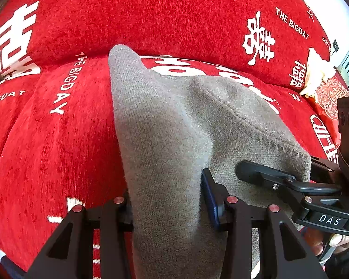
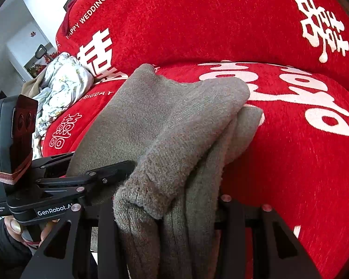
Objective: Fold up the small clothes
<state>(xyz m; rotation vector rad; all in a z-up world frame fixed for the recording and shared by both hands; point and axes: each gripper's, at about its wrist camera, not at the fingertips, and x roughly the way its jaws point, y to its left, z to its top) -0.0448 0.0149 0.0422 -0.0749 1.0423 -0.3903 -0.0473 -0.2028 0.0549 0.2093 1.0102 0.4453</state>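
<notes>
A grey knitted garment (image 1: 165, 121) hangs in folds over the red sofa seat (image 1: 58, 139), gathered between both grippers. My left gripper (image 1: 167, 209) is shut on a thick bunch of it; its blue-padded right finger (image 1: 210, 200) presses the cloth, and the other finger is hidden behind the knit. My right gripper (image 2: 167, 214) is shut on the garment (image 2: 174, 125) too, with doubled layers and a ribbed hem draped over its hidden fingers. Each gripper shows in the other's view, close beside it: the right gripper (image 1: 279, 169) and the left gripper (image 2: 88, 162).
The red sofa backrest (image 1: 151, 11) with white characters rises just behind the seat. A crumpled floral cloth pile (image 2: 60, 86) lies at the sofa's left end and a cream and red patterned cushion (image 1: 325, 88) at its right end. A person's hand (image 2: 14, 227) holds the left gripper's handle.
</notes>
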